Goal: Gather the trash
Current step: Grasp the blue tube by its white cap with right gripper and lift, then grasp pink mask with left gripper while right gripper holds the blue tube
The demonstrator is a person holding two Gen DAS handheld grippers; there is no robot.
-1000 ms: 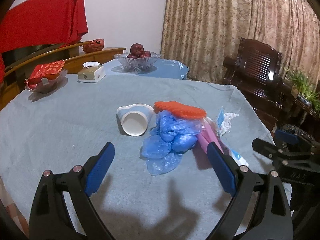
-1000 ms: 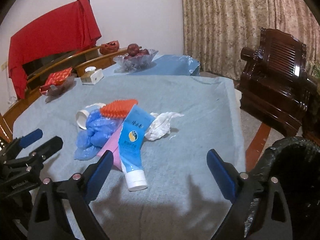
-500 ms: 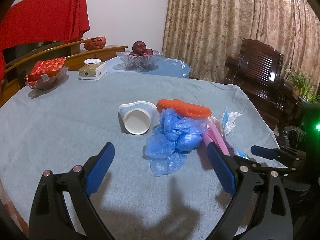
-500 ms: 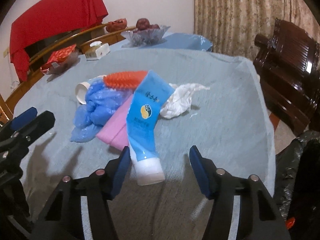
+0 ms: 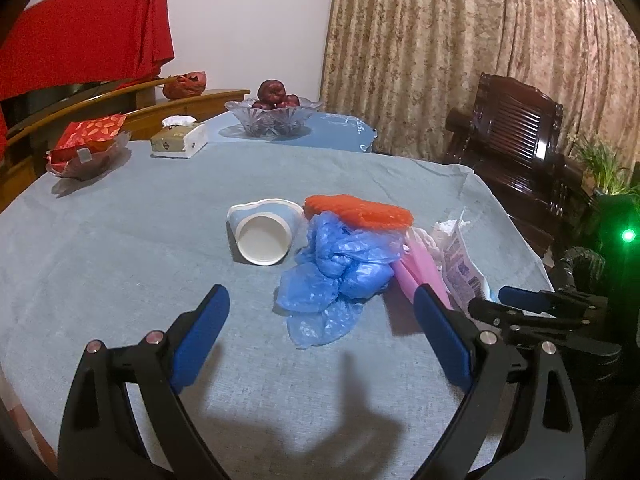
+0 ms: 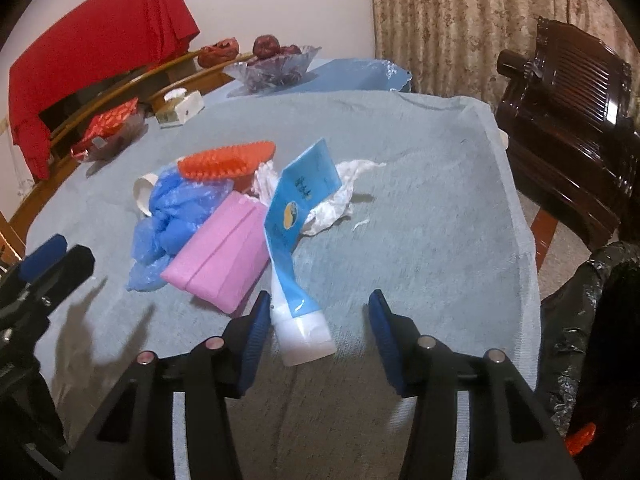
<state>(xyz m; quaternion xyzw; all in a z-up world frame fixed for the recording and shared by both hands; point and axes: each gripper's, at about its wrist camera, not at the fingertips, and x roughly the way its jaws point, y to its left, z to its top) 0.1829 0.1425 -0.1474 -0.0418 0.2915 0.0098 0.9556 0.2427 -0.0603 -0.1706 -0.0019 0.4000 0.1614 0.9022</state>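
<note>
Table: a round table under a grey-blue cloth (image 6: 420, 208), with a small heap of rubbish near its middle.
Right gripper (image 6: 318, 314): its blue-padded jaws have just been closing and now stand about half open, low over the cloth. The white cap end of the blue squeeze tube (image 6: 294, 220) lies between them; the left pad sits right against the tube's shoulder, the right pad is clear of it, so nothing is clamped.
Left gripper (image 5: 320, 320): jaws wide apart, holding nothing, hovering short of the heap.
Trash heap: crumpled blue plastic covers (image 5: 340, 264), a flat pink packet (image 6: 224, 256) touching the tube's side, an orange bristled brush (image 6: 228, 160) on top, a white paper cup (image 5: 262, 236) on its side, crumpled white tissue (image 6: 340, 196) under the tube's far end.
Bin bag: a black plastic bag (image 6: 592, 320) hangs just beyond the table's right edge.
Far side: a glass bowl of dark red fruit (image 5: 274, 114) and a tissue box (image 5: 178, 140), well apart from the heap.
</note>
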